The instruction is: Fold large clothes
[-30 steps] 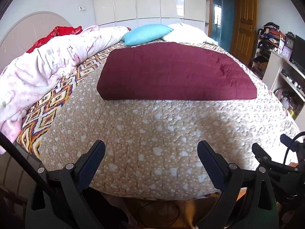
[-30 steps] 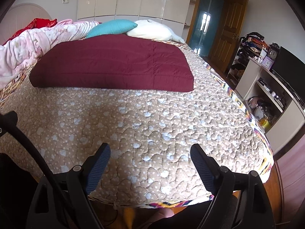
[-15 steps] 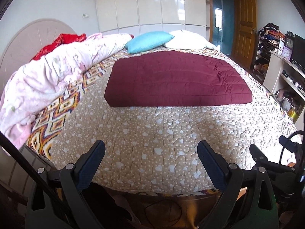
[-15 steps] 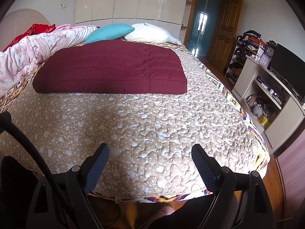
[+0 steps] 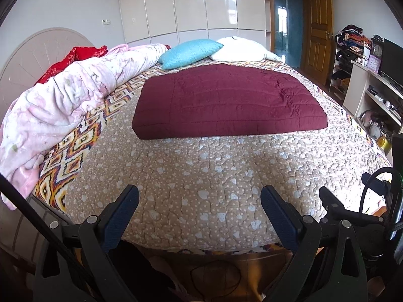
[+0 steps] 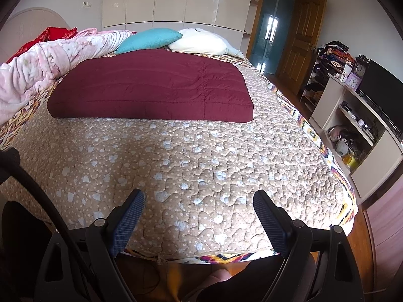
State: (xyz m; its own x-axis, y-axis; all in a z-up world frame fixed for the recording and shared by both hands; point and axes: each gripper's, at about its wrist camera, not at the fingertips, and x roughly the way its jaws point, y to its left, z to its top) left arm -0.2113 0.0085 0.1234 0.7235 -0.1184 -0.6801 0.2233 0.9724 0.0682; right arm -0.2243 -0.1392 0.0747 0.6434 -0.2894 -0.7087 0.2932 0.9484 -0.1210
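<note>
A dark red quilted garment (image 5: 226,100) lies folded into a flat rectangle on the far half of the bed; it also shows in the right wrist view (image 6: 153,88). My left gripper (image 5: 200,201) is open and empty, held above the near edge of the bed, well short of the garment. My right gripper (image 6: 199,205) is open and empty too, over the near edge of the bed. Part of the right gripper shows at the right edge of the left wrist view (image 5: 357,201).
The bed has a beige quilted cover (image 5: 201,171) with white hearts. A pink rolled duvet (image 5: 63,103) lies along its left side. A blue pillow (image 5: 189,52) and a white pillow (image 5: 239,49) sit at the head. A white shelf unit with a TV (image 6: 365,115) stands on the right.
Both grippers have drawn back and risen from the bed, so the garment looks farther away and more of the room shows. Both stayed open and empty.
</note>
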